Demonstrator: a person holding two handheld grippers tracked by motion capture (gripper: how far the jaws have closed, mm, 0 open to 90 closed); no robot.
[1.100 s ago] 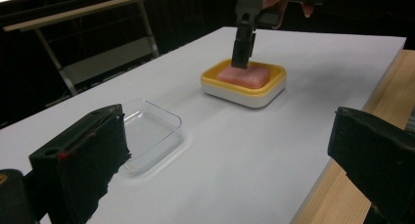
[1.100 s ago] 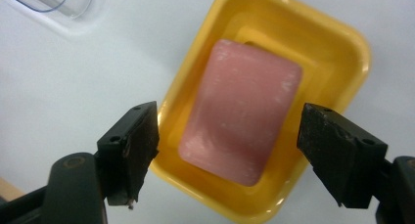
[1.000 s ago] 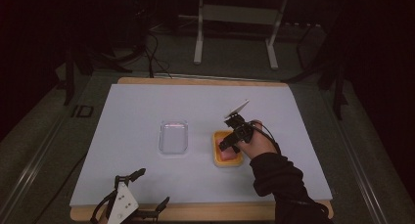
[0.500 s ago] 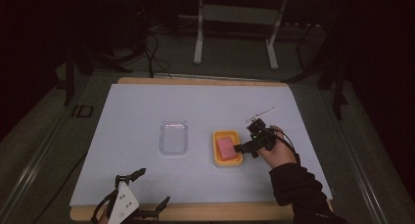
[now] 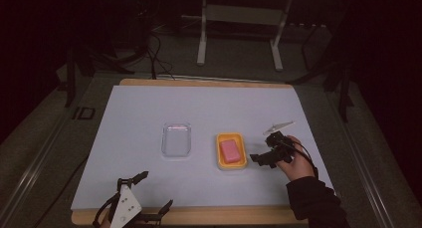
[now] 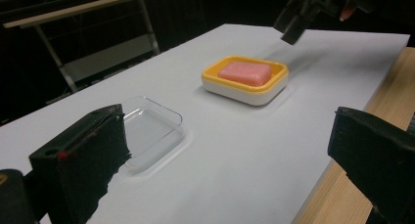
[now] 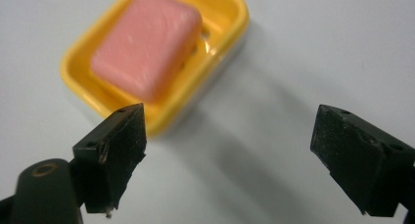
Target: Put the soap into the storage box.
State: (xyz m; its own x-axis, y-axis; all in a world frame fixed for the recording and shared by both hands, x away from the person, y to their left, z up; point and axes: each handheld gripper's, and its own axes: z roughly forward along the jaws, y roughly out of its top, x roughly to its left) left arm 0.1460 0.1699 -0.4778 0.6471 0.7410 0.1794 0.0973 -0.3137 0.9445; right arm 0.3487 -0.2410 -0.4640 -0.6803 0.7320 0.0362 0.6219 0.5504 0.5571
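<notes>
Hovering right tongs (image 7: 227, 155), spread wide, beside the soap (image 7: 147, 43) dish (image 7: 222, 35).

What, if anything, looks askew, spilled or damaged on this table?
Nothing stands out. The pink soap lies flat in the yellow dish, the clear lid sits beside it and apart, and no spill shows on the white mat. Both the right gripper and left gripper are open and hold nothing.

High view: fixed above near edge, facing forward and down over the whole surface (image 5: 149, 118). Left claw view: low, near edge, looking across at the dish (image 6: 245, 79). Right claw view: close above the dish (image 7: 156, 62), angled down. All share the dish (image 5: 231, 151).
</notes>
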